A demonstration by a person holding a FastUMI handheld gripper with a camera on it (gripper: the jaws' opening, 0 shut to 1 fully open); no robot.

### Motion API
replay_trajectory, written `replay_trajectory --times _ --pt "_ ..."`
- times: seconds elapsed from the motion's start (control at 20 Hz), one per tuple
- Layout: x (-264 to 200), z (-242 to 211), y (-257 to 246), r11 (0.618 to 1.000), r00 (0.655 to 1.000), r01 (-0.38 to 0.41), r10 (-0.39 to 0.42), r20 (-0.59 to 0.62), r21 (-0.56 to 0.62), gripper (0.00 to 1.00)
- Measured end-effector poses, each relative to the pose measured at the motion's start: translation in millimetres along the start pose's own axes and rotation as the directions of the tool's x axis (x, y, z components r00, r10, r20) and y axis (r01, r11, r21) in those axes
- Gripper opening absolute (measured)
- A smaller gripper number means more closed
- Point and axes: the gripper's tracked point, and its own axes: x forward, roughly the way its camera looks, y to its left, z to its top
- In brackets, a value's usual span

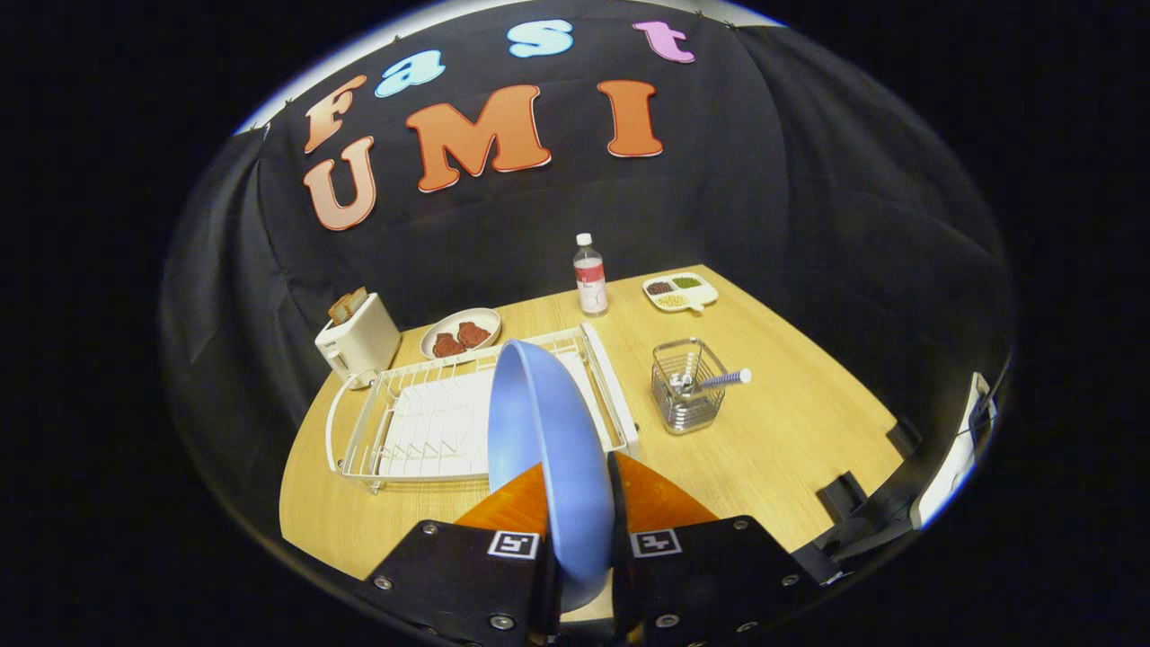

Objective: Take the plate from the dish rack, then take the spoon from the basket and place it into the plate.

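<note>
Blue plastic, or something like it, makes up the plate [544, 449], which stands on edge in the lower middle of the frame, clamped between the two orange fingers [512, 505] of the gripper [579, 503]. It is held up in front of the white dish rack [422, 422] at centre left, seemingly clear of the wires. The spoon [714, 380] sits in the wire basket [687, 386] right of centre, its pale handle leaning out to the right.

The step in hand looks like setting the plate down flat on the wooden table [791, 449]. Doing it well probably means tipping the plate level over the bare wood in front of the basket, lowering until the base rests, then opening. Placed near the basket, it would shorten the spoon's trip.

The plate's lower rim is hidden between the finger bodies, so how deep the grip goes is unclear. The spoon's bowl is hard to make out among the basket wires.
</note>
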Motion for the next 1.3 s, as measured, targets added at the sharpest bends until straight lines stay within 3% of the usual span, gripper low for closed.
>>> replay_trajectory --times 0.4,0.75,0.95,1.1,1.3 --pt "9 -91 12 0.972 0.984 -0.093 0.124 -0.130 0.217 0.23" --pt "41 -139 49 0.883 0.929 -0.161 0.286 -0.233 0.441 0.23" --pt "51 -150 61 0.842 0.910 -0.167 0.331 -0.248 0.513 0.23" --pt "49 -156 58 0.841 0.904 -0.159 0.334 -0.265 0.517 0.27" --pt "49 -156 45 0.874 0.909 -0.148 0.304 -0.285 0.462 0.34"
